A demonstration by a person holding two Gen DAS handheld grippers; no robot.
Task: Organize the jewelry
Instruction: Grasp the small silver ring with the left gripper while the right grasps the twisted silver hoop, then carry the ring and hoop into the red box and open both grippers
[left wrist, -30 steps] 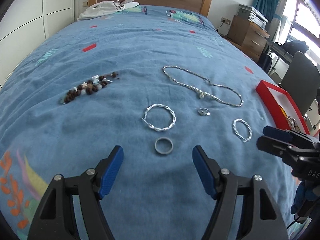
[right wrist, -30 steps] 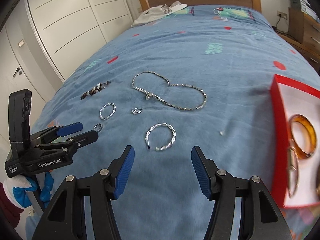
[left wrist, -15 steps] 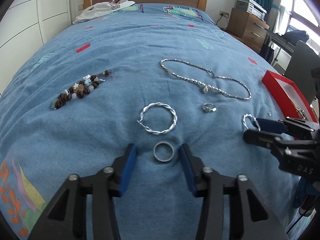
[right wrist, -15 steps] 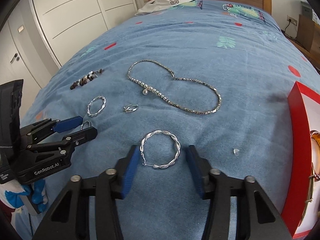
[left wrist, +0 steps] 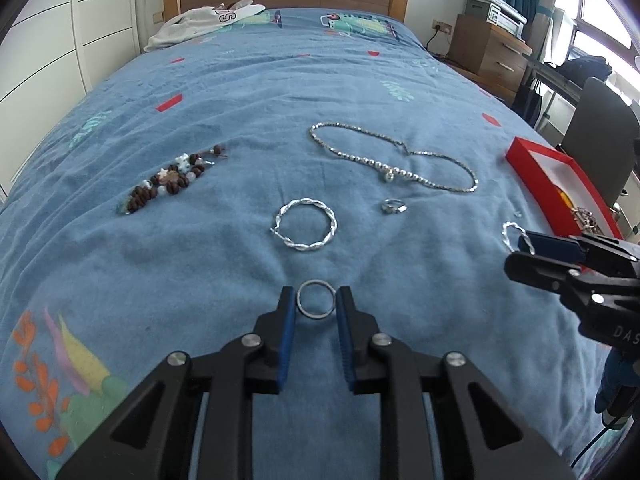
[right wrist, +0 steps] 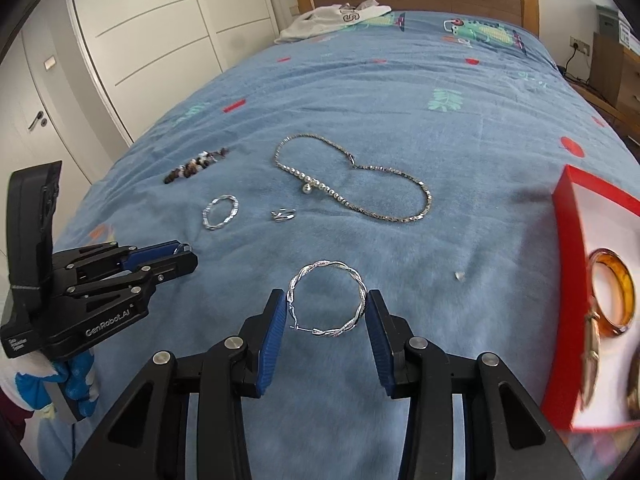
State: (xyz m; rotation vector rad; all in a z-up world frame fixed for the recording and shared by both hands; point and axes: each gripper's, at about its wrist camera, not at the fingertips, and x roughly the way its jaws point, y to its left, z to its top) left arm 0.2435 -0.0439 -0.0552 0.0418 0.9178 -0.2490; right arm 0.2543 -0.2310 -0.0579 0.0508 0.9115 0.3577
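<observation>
Jewelry lies on a blue bedspread. My left gripper is shut on a plain silver ring, its blue pads touching both sides. My right gripper is closed around a twisted silver hoop, pads at its two sides. A second twisted hoop lies just beyond the left gripper. A small ring, a silver bead necklace and a brown bead bracelet lie farther back. A red jewelry box at the right holds an amber bangle.
White clothing lies near the wooden headboard. White wardrobe doors stand left of the bed. A wooden dresser and a dark chair stand to the right. A tiny clear bit lies near the box.
Both grippers moved forward and down and closed. The left now pinches the plain ring; the right has closed in around the twisted hoop.
</observation>
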